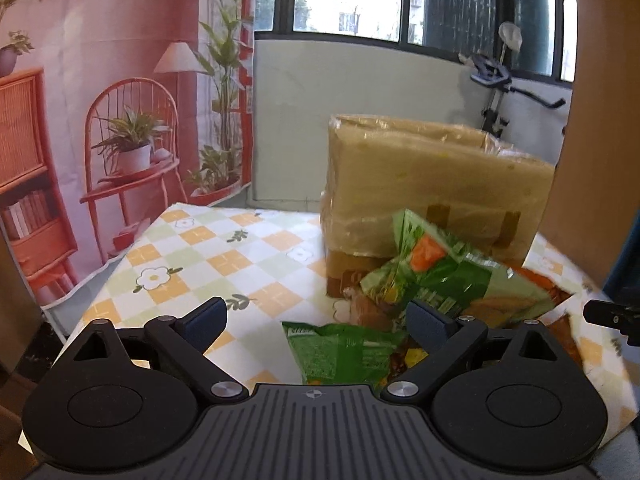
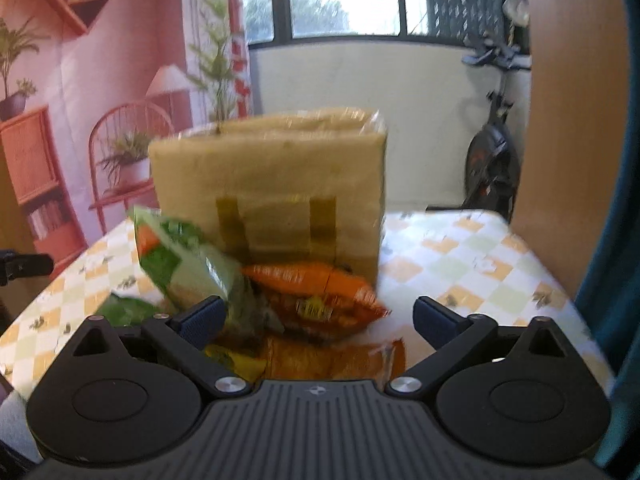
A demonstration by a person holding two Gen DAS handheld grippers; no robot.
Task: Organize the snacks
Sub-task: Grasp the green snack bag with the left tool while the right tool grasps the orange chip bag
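The left claw is hovering low over the bench, its jaws spread wide and gripping nothing. A green snack packet is lying flat on the checked, flower-printed cloth between its blue-padded fingers, closer to the right-hand pad. Just beyond it, a second green packet with an orange patch is standing tilted, leaning against the front of a tape-wrapped cardboard box that is sitting toward the far side of the bench.

The right claw is likewise hanging released, with nothing between its pads. Seen from the right wrist, the same box is standing upright in the middle of the bench, and the snacks are piling up at its foot: the tilted green packet is leaning to the left, an orange packet is lying across the heap just beside it, and another orange packet is lying flat nearest the claw. This view is blurred, so the print on the packets cannot be read.

An exercise bike is standing beyond the bench by the window.
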